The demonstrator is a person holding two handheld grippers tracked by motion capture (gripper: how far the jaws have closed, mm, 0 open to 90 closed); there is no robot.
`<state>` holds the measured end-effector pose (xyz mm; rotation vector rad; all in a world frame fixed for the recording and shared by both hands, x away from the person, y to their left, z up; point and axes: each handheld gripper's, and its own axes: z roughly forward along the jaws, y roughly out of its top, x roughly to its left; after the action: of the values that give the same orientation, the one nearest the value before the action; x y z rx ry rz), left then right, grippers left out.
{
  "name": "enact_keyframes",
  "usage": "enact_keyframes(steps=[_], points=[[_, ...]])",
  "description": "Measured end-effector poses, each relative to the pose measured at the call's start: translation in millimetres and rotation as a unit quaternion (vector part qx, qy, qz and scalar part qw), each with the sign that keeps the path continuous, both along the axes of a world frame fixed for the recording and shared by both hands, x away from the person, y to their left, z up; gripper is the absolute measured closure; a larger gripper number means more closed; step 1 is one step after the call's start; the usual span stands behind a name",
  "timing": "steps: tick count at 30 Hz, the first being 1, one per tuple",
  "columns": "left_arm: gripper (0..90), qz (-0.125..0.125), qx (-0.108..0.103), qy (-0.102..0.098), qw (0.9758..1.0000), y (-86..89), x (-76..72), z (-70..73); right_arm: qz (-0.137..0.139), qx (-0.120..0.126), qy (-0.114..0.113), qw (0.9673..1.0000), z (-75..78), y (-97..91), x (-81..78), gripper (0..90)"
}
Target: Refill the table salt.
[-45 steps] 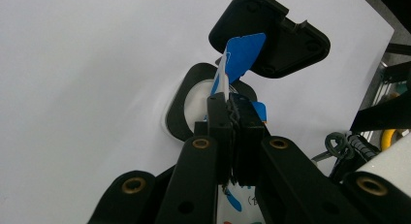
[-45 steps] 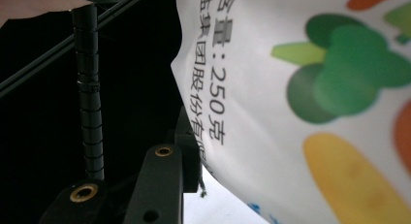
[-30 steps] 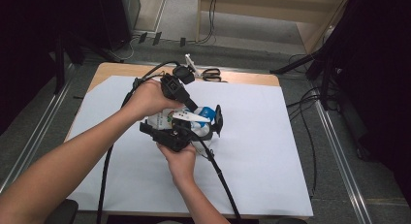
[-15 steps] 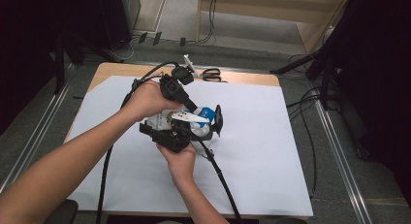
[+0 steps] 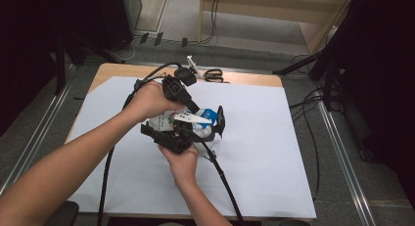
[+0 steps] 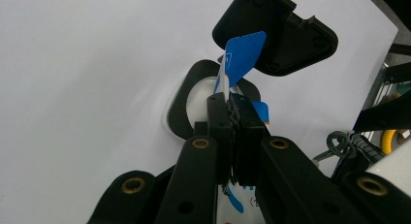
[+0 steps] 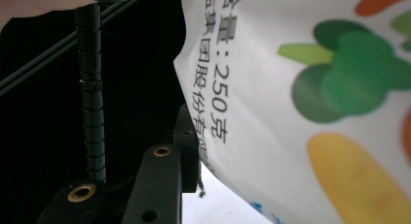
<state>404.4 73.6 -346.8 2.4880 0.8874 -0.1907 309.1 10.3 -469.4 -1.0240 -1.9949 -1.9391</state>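
**Two hand-held grippers on one printed bag**

Left hand-held gripper [image 6: 232, 105]: jaws pinched fully together on the blue-and-white top edge of the bag [image 6: 242, 54]. Right hand-held gripper [image 5: 195, 133]: jaws partly apart, gripping the bag's body. Bag held mid-bench [image 5: 274, 167], over white paper.

Both forearms come in from the near edge in the high view and meet near the middle of the tabletop. The left tongs [image 5: 183, 106] are held from above by the left hand [image 5: 149, 100], the arm stretched long and slanting in from the lower left. Their jaws are pressed tight together in the left gripper view. The right hand [image 5: 182, 157] grips the right tongs [image 5: 208, 127] from below, wrist bent upward, jaws partly apart.
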Motion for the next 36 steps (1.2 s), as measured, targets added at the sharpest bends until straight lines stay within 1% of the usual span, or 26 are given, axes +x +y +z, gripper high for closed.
enact_keyframes(steps=[2,6,14,16,23,27,29,36], points=[[89.3,0.002,0.002,-0.001,1.0,-1.1,-0.5,0.3,0.001,0.002,-0.001,1.0,0.4,-0.1,-0.2,69.7],[89.2,-0.001,0.001,0.0,1.0,-2.1,-0.5,1.6,0.0,0.0,-0.004,1.0,1.2,-0.9,-0.6,69.3],[89.2,0.001,0.002,0.0,1.0,-1.7,-0.6,1.8,0.005,0.006,-0.002,1.0,-1.1,-1.4,-0.6,70.5],[89.2,0.002,0.002,0.0,1.0,-1.6,-0.8,1.9,0.004,0.002,-0.002,1.0,-2.1,-1.5,-1.2,70.7],[89.2,0.002,0.001,0.001,1.0,-2.4,-0.8,0.8,0.001,-0.001,-0.005,1.0,-4.6,-2.2,-3.1,71.3],[89.1,0.001,-0.002,0.002,1.0,-2.9,-0.6,0.0,-0.001,-0.001,-0.003,1.0,-4.7,-3.0,-2.6,71.2],[89.1,0.002,-0.002,0.002,1.0,-2.8,-0.6,-0.4,-0.001,-0.005,-0.004,1.0,-4.8,-3.5,-2.2,71.2],[89.1,0.003,0.0,0.002,1.0,-2.8,-0.5,-1.0,-0.002,-0.008,-0.005,1.0,-6.8,-2.9,-1.4,71.2]])
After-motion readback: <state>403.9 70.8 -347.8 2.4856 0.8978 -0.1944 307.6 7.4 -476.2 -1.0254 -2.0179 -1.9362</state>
